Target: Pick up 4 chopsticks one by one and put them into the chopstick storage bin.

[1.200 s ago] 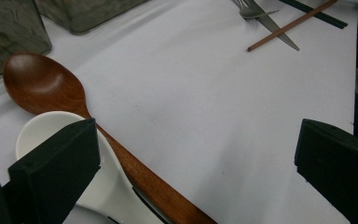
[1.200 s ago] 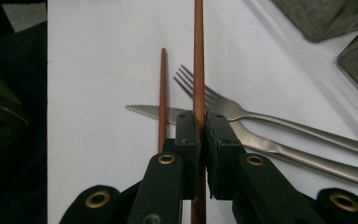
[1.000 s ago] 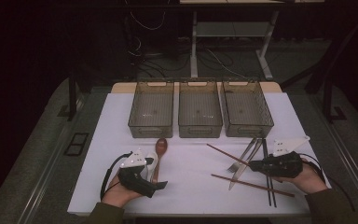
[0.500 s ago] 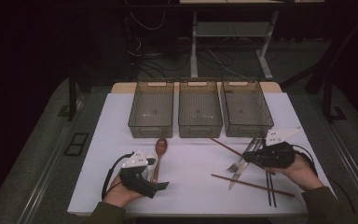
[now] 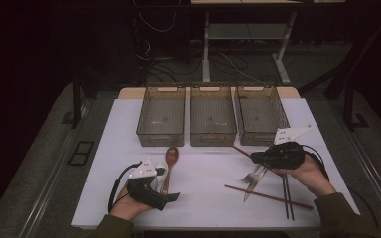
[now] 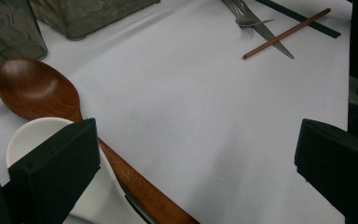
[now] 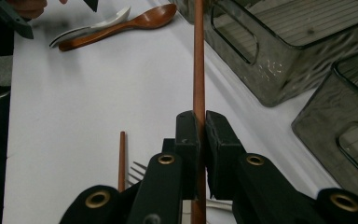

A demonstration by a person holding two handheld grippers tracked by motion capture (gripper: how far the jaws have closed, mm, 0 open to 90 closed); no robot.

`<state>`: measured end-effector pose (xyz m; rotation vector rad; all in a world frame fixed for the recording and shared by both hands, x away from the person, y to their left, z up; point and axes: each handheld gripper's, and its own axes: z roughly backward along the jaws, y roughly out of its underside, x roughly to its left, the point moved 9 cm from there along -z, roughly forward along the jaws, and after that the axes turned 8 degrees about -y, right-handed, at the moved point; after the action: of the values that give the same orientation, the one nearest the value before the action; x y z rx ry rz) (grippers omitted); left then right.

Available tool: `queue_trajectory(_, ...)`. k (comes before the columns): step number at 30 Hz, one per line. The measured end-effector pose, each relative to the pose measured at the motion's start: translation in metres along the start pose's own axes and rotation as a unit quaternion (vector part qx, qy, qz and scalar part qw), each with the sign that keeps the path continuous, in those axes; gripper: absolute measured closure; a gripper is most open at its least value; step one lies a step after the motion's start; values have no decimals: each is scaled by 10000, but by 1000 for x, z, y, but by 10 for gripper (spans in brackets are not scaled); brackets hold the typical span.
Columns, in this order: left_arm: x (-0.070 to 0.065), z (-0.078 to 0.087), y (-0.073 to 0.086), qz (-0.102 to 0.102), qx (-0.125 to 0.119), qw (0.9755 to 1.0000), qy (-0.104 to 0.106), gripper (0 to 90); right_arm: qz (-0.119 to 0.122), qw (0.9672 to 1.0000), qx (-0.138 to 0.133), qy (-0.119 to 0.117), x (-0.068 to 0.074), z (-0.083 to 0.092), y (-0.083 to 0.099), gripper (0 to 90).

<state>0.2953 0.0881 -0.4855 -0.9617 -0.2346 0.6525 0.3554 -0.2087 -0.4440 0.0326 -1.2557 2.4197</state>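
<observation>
Your right gripper (image 7: 198, 128) pinches a chopstick (image 7: 198, 60); left gripper (image 6: 196, 154) spread, idle. Next, likely carry it over a bin (image 5: 261, 116) and release.

Before you, the white table (image 5: 203, 173) carries three bins (image 5: 212, 116), a wooden spoon (image 5: 170, 156), a white spoon (image 6: 32, 135), a fork (image 5: 250, 174), a knife (image 5: 252, 186) and one chopstick (image 5: 268, 197).
</observation>
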Motion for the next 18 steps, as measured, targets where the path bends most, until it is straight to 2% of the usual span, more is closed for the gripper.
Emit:
queue_trajectory(7,1,1,-1,7,-30,10000,-38,0,-17,10000,-53,28,-4,-6,-12,839)
queue_trajectory(10,0,2,-2,28,-52,10000,-55,0,-96,9999,-77,22,-6,-9,-19,839)
queue_trajectory(13,1,2,-3,10,-59,9999,-82,0,-106,9999,-91,77,-9,-12,-29,840)
queue_trajectory(15,1,2,-3,10,-73,9999,-94,0,-113,9998,-177,36,-10,-13,-37,840)
queue_trajectory(18,1,3,-3,47,-103,9999,-97,0,-80,9999,-138,-3,-9,-17,-48,839)
